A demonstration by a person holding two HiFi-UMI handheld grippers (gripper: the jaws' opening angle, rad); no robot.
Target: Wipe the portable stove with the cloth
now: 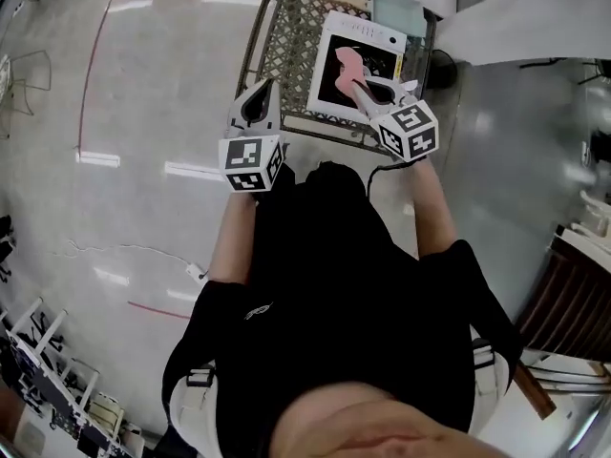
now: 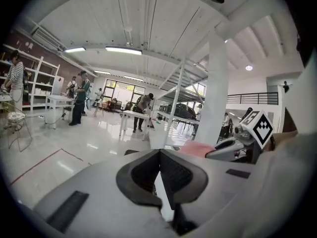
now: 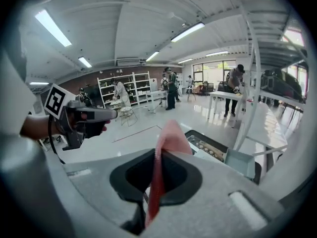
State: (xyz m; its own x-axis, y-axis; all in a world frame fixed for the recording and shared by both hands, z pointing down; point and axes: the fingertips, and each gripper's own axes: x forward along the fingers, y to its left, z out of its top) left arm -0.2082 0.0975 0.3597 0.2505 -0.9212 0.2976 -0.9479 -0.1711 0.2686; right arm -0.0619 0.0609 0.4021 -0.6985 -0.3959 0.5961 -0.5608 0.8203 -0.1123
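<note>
**Portable stove [image 1: 323,65] on the lattice bench [image 1: 286,46], cloth [image 1: 346,65] in the right tongs [image 1: 361,86]**

Head view: The portable stove, white with a black top, lies in the upper middle of the frame on the metal lattice bench. The pink cloth shows against that black top; whether it touches the surface cannot be told. The right tongs come in from just below and to the right and are clamped on the cloth's lower end. The left tongs [image 1: 267,89] point up the frame at the bench's left edge, left of the stove and apart from it, carrying nothing. A glossy grey floor [image 1: 143,113] with red tape lines fills the left half of the frame.

Left gripper view: At lower centre the left tongs [image 2: 159,151] have their pads met at the tips, with nothing between them. At right middle are the right tongs [image 2: 233,147] with their marker cube [image 2: 257,125], the pink cloth [image 2: 198,148] at their tip. A white pillar [image 2: 218,83] rises behind them. People stand at tables far back on the left.

Right gripper view: The right tongs [image 3: 159,155] are closed on the cloth [image 3: 171,135], which stands up as a pink fold from between the pads at centre. The left tongs [image 3: 106,114] show at left middle, well apart. Just right of the cloth lies a dark-rimmed corner of the bench [image 3: 210,145]; the stove cannot be made out here.
</note>
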